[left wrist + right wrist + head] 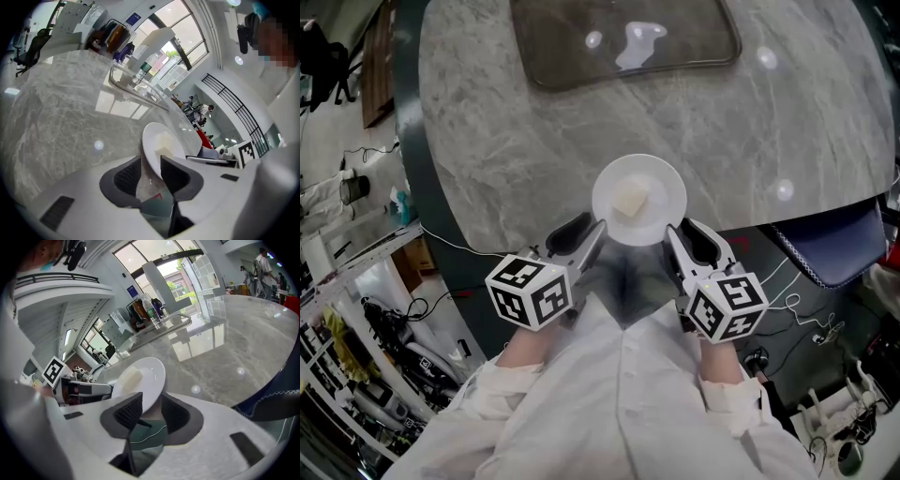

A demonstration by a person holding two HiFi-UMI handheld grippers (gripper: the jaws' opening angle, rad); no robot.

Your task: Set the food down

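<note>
A white plate point(661, 178) with a pale block of food point(629, 201) lies on the grey marble table point(487, 141), close to its near edge. My left gripper point(593, 225) is at the plate's left rim and my right gripper point(680, 227) at its right rim. In the left gripper view the plate point(152, 140) stands edge-on between the open jaws of the left gripper point(151, 166), and the pads do not press on it. The right gripper view shows the right gripper point(152, 406) just as wide, with the plate's point(150, 371) rim between its jaws and the food point(131, 378) on top.
A dark rounded tray point(572, 47) lies at the table's far side. A blue padded seat point(834, 248) sits beyond the table's right edge. Cables and racks crowd the floor at left point(356, 309). The person's white sleeves are under both grippers.
</note>
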